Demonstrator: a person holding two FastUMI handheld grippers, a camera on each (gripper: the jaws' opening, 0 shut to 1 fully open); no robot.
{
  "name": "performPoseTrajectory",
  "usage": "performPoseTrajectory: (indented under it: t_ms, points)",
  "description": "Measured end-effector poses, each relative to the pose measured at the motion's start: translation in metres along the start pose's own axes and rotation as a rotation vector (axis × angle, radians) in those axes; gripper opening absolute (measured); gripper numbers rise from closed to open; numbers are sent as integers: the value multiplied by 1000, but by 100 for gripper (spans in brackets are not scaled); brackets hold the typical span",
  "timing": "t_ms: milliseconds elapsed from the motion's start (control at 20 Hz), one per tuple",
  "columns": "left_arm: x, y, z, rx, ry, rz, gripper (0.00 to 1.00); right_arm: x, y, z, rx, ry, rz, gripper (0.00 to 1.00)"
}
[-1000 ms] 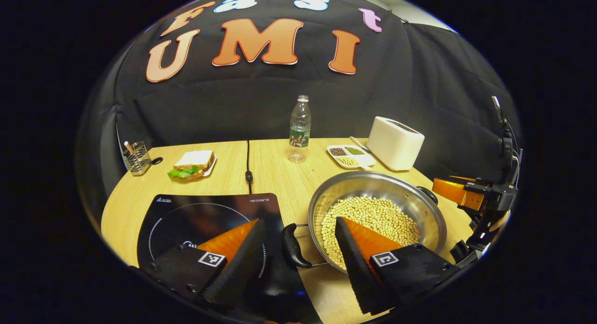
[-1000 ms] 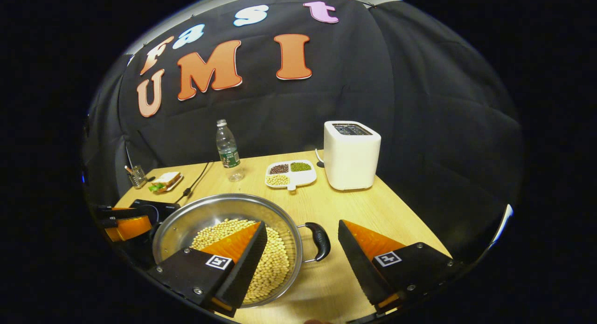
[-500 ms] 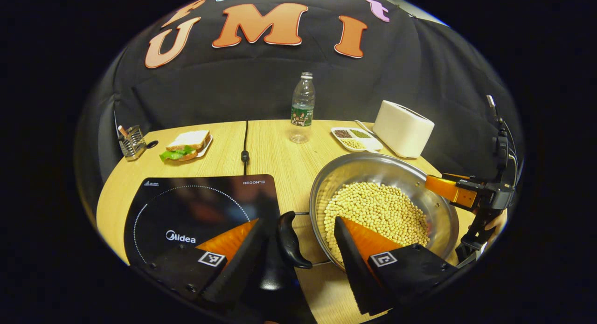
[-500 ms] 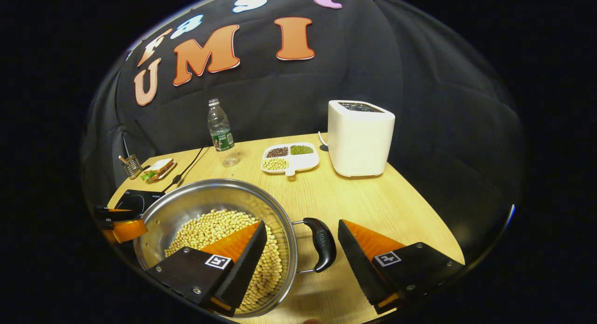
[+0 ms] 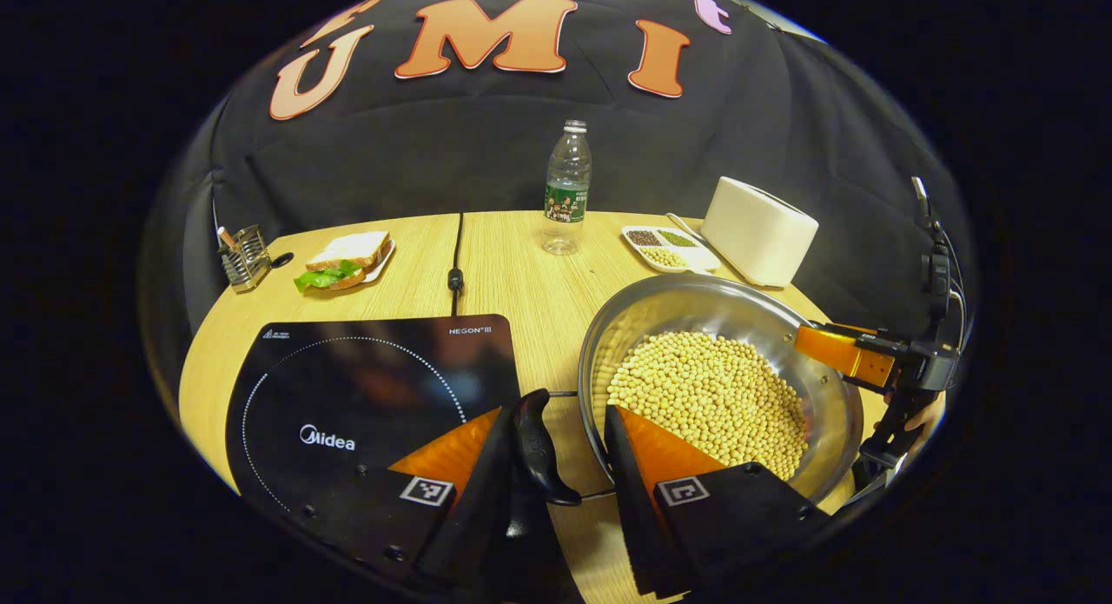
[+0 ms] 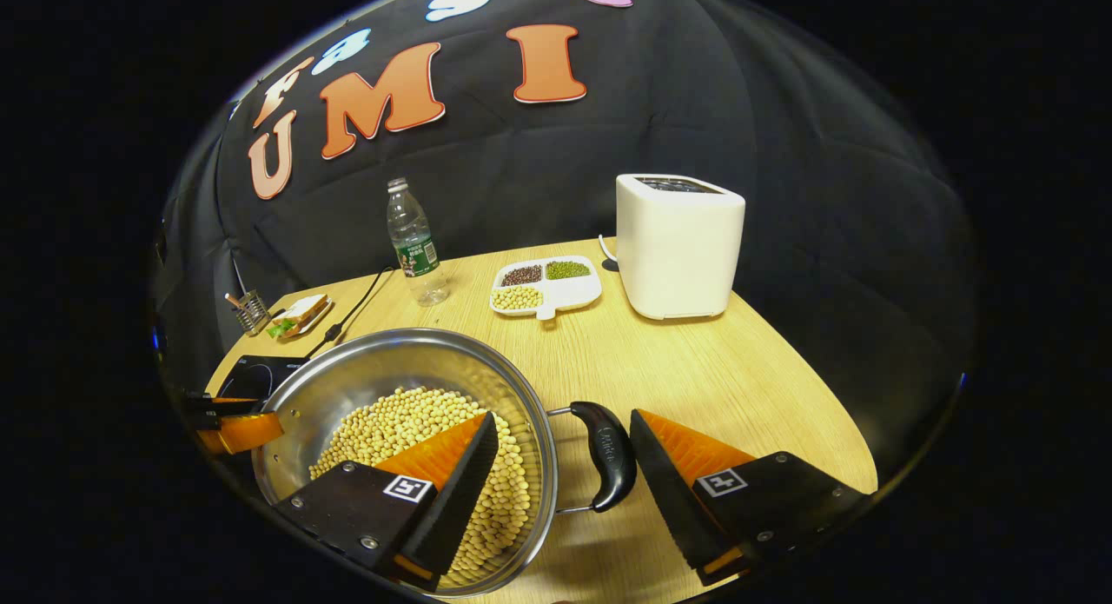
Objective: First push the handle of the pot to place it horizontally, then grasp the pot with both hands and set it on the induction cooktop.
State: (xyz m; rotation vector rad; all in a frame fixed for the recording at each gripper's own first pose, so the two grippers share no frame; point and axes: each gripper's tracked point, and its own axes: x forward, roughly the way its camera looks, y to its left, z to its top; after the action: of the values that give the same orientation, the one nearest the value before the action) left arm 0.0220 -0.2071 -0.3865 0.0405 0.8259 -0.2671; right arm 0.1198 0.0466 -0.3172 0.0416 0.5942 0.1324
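A steel pot (image 5: 678, 304) full of soybeans (image 5: 712, 395) stands on the wooden table, just right of the black induction cooktop (image 5: 365, 378). My left gripper (image 5: 554, 410) straddles the pot's black left handle (image 5: 539, 448). Its left finger lies against the handle, its right finger hangs over the rim, and a gap still shows. In the right gripper view, my right gripper (image 6: 563, 415) is open around the pot's other handle (image 6: 608, 456). One finger is above the beans (image 6: 408, 421) and the other just outside the handle. The pot (image 6: 382, 369) rests on the table.
At the back stand a water bottle (image 5: 566, 187), a divided dish of beans (image 5: 665, 246), a white toaster (image 5: 760, 230), a sandwich on a plate (image 5: 343, 261) and a wire utensil holder (image 5: 243, 256). The cooktop's cable (image 5: 456, 265) runs to the wall.
My left gripper's fingers have drawn closer together around the left handle. Both grippers have moved slightly forward onto the handles. The pot has stayed in place.
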Motion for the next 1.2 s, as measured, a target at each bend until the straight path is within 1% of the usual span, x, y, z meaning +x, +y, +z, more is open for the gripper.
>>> performPoseTrajectory:
  t_ms: [100,150,200,250,300,350,400,450,600,700,750,800,850,900,1050,1200]
  points:
    - [-3,0,0,-35,-18,4,69,5,-12,-1,-8,6,-45,89]
    - [1,2,3,-53,-45,14,68,10,-11,-3,1,11,-34,75]
    - [0,3,3,-45,-55,23,70,4,-8,-1,10,17,-30,68]
    - [1,4,4,-25,-50,29,67,2,-9,-2,17,21,-28,65]
    - [0,3,3,-27,-43,37,66,1,-9,0,13,17,-24,63]
    - [1,2,5,-31,-38,42,63,1,-11,-2,17,19,-19,53]
    - [0,2,4,-35,-25,46,62,-3,-11,-1,29,13,-17,55]
    - [1,1,4,-31,-18,53,58,-3,-12,-1,41,15,-16,52]
    - [-1,-5,4,-23,-6,57,57,-6,-17,-3,82,21,-19,52]
    - [-3,-7,3,-27,-1,57,54,-10,-21,-5,103,24,-24,52]
    - [-5,-7,2,-29,4,57,55,-11,-21,-5,100,27,-24,49]
    - [-5,-8,2,-30,8,57,55,-14,-22,-7,105,28,-27,49]
    - [-5,-8,2,-36,10,55,55,-14,-22,-8,110,32,-28,49]
    - [-6,-8,0,-38,20,53,52,-15,-22,-9,117,35,-29,49]
    - [-9,-5,1,-51,28,54,51,-19,-19,-11,143,45,-18,46]
    - [-14,-1,3,-51,31,58,51,-24,-15,-8,156,41,-12,46]
